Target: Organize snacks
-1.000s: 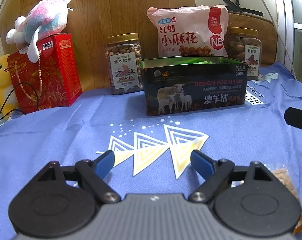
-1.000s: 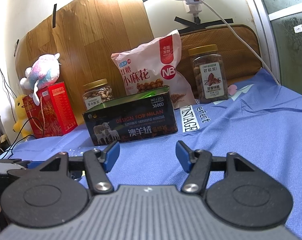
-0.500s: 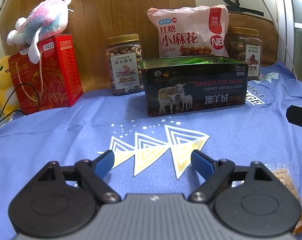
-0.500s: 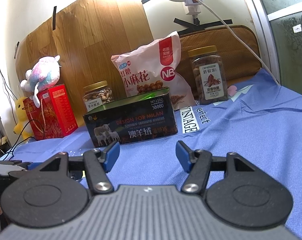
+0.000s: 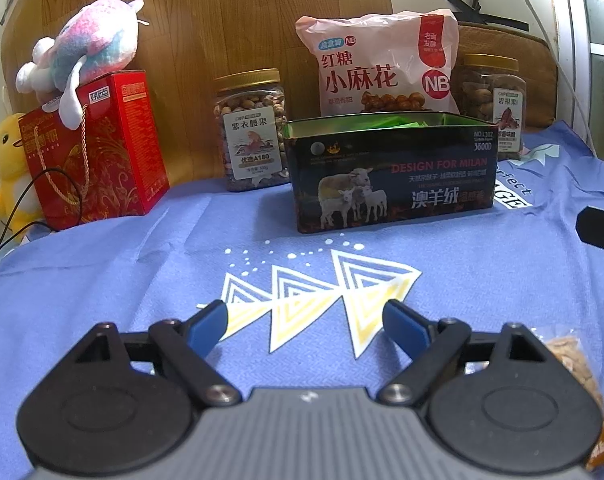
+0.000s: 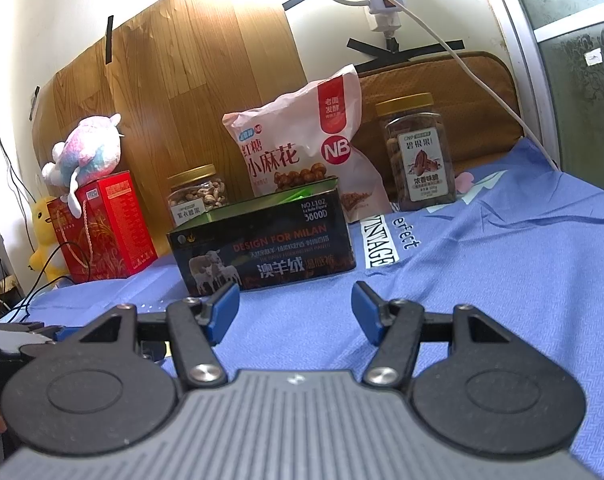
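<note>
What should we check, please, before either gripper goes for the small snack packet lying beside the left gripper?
1. Left gripper open, nothing between its fingers: ok.
2. Right gripper open and empty: ok.
3. Small snack packet reachable: cannot tell; it lies half hidden behind the left gripper's body.
4. Dark tin open on top to receive snacks: ok; green packets already show inside.
5. Room left inside the tin: cannot tell from this angle.
6. Blue cloth between the grippers and the tin free of obstacles: ok.
</note>
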Available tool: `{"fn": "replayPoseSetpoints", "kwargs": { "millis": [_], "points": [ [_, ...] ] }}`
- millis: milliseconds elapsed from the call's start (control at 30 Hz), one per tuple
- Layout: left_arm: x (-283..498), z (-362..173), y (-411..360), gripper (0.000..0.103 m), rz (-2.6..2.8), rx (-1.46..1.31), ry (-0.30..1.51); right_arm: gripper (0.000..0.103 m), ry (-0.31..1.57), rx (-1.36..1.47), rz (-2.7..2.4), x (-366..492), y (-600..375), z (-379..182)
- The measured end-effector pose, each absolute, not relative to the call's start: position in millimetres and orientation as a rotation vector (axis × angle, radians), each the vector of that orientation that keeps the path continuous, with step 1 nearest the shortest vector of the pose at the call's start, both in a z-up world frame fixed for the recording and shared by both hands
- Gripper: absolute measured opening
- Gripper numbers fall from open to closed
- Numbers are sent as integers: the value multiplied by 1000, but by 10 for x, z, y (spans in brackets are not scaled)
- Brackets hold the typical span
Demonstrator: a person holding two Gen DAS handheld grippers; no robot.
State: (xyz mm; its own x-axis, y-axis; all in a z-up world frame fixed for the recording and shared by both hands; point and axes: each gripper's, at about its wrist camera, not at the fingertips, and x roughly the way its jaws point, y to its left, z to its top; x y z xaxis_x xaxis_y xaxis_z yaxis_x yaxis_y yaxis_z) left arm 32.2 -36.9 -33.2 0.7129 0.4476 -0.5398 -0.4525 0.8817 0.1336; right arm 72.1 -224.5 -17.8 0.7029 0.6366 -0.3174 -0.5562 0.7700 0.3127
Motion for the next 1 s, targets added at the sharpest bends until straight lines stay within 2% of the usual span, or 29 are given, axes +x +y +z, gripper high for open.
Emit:
{"fn": "replayPoseSetpoints", "kwargs": {
  "millis": [1000],
  "points": [
    [336, -331, -410, 89, 533, 24, 600, 65, 413, 225, 668, 684, -2256, -151]
  ]
}}
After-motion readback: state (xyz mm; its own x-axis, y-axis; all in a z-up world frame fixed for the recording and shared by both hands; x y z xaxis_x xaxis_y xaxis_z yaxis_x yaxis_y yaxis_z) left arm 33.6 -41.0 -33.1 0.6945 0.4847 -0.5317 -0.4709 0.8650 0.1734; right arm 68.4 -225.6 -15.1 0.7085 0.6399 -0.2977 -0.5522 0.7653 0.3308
